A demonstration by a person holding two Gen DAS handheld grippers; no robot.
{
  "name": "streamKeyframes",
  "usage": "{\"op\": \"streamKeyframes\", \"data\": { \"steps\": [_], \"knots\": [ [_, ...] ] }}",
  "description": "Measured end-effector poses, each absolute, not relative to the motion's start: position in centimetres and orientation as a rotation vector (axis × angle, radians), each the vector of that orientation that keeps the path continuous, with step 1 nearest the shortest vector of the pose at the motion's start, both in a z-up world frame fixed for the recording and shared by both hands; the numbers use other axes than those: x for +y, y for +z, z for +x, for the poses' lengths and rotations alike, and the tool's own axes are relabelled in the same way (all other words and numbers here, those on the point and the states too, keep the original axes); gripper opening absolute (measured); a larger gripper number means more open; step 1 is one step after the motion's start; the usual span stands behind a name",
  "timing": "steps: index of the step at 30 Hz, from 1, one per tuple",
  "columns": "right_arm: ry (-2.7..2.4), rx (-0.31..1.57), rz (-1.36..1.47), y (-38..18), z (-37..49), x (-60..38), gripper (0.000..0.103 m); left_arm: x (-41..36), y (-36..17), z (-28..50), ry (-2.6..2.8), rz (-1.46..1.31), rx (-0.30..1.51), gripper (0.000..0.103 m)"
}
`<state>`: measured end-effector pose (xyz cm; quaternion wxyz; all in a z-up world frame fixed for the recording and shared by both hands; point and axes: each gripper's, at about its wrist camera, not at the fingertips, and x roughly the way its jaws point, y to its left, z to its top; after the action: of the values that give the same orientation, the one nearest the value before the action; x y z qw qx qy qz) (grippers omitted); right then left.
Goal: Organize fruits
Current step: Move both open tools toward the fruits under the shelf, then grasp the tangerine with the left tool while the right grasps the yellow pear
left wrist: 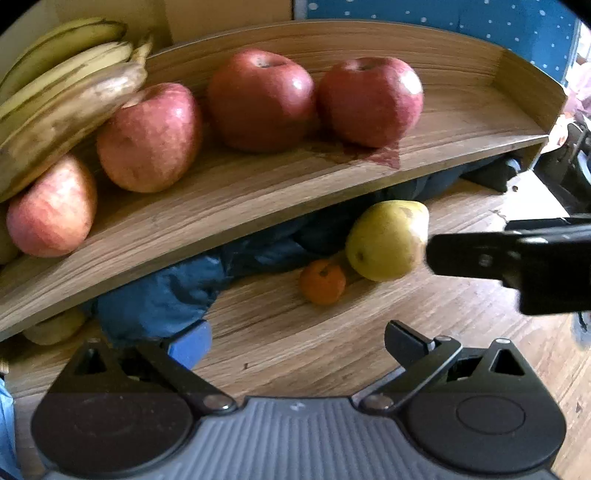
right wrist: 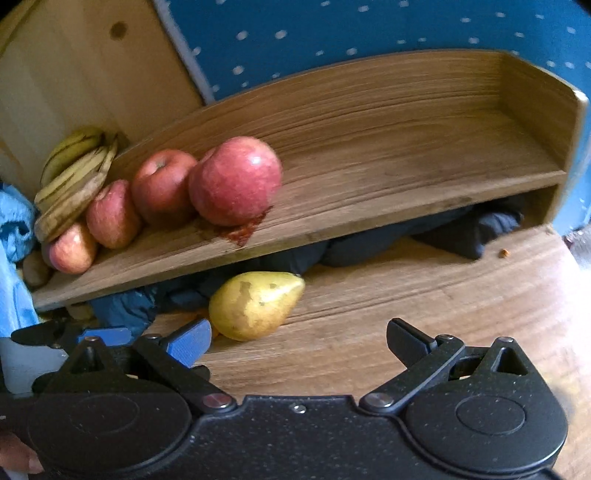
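A: Wooden shelf [left wrist: 258, 192] up top, loaded on its left end. Four red apples [left wrist: 260, 99] in a row there, bananas [left wrist: 62, 92] leaning over the leftmost two. Reddish stain [left wrist: 384, 157] on the board right under the rightmost apple. Right half of the shelf bare.

B: Same from the right wrist view: apples [right wrist: 236, 181] bunched left, bananas [right wrist: 74, 184] beside them against the pale wooden panel [right wrist: 74, 74]. Dotted blue wall [right wrist: 369, 29] behind.

A: Down on the desk [left wrist: 332, 350], a yellow-green pear [left wrist: 388, 240] lying on its side just under the shelf's front edge. Small orange [left wrist: 323, 281] touching it or nearly so, on its left. Dark blue cloth [left wrist: 166, 299] stuffed under the shelf behind both.

B: Pear [right wrist: 255, 304] close ahead of the right gripper [right wrist: 295, 339], a bit left of centre, stem end pointing right. Fingers [right wrist: 190, 341] spread wide, nothing between them, not touching the pear.

A: Left gripper [left wrist: 295, 339] also spread wide and empty, low over the desk. Right gripper's black finger [left wrist: 480, 254] poking in from the right side, tip just beside the pear; touching or not, can't tell, too blurry.

B: Some pale lumpy thing [right wrist: 37, 269] at the far left under the shelf, can't make it out.
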<state>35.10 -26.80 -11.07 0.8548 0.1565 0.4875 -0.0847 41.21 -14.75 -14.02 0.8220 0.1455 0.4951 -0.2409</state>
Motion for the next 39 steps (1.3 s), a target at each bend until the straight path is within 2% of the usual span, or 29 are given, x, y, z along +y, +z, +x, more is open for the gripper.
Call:
{"op": "streamKeyframes", "data": {
  "steps": [7, 11, 23, 35, 37, 39],
  "knots": [
    [-0.133, 1.046, 0.332, -11.9, 37.1, -26.5, 0.1, -15.9, -14.5, 41.2, -0.551, 0.335, 1.034, 0.098],
    [-0.104, 1.057, 0.325, -12.4, 38.3, -26.2, 0.098, -16.2, -14.8, 41.6, -0.574, 0.339, 1.031, 0.089],
    [-0.103, 1.086, 0.325, -14.0, 40.2, -25.4, 0.081, -15.9, -15.1, 42.3, -0.552, 0.298, 1.008, 0.063],
    [-0.102, 1.1, 0.356, -14.7, 40.7, -25.2, 0.08, -16.3, -15.4, 42.4, -0.578, 0.287, 1.006, 0.058],
    [-0.094, 1.088, 0.37, -14.5, 40.5, -25.3, 0.074, -16.4, -15.5, 42.6, -0.584, 0.288, 1.004, 0.058],
    [-0.104, 1.083, 0.36, -14.3, 40.2, -25.4, 0.073, -16.2, -15.4, 42.5, -0.59, 0.289, 1.006, 0.058]
  ]
}}
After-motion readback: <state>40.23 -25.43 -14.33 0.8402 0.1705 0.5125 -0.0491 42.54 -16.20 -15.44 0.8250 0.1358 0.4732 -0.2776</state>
